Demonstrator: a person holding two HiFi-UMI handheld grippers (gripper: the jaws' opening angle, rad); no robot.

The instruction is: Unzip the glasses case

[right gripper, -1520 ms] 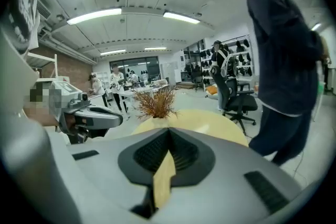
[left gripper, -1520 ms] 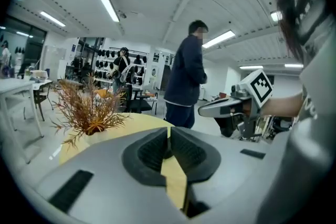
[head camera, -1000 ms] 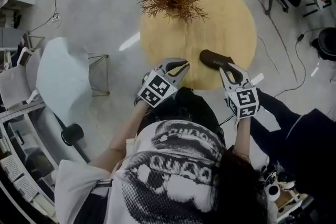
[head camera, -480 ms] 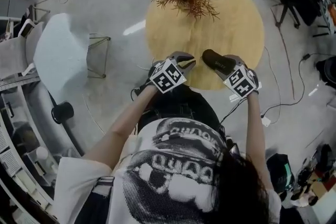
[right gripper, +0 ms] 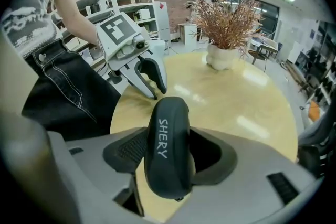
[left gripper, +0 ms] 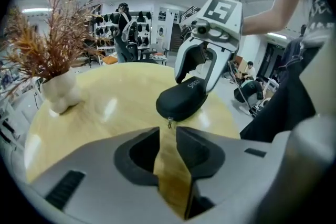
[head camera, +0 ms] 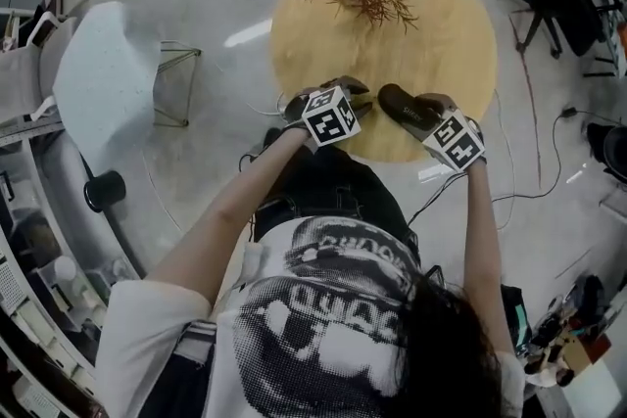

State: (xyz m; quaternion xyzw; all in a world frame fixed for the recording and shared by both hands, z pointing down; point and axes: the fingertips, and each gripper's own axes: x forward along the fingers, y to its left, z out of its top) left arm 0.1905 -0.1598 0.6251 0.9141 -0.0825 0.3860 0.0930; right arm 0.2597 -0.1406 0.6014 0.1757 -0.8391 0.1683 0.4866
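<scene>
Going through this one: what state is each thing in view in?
glasses case: closed, lying on the table
left hand-held gripper: open, nothing between its jaws
right hand-held gripper: jaws opening, glasses case between them
vase of dried branches: upright

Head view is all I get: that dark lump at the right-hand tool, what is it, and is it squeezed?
Observer: It's the glasses case, standing between the right gripper's jaws. They are opening, and a gap shows between one pad and the case.
Operator: Where's the zip?
Observer: The left gripper view shows a small zipper pull hanging at the case's end nearest the left gripper.
Operator: Is that other tool holding anything?
Observer: No. Its jaws stand slightly apart with only the table showing between them.
</scene>
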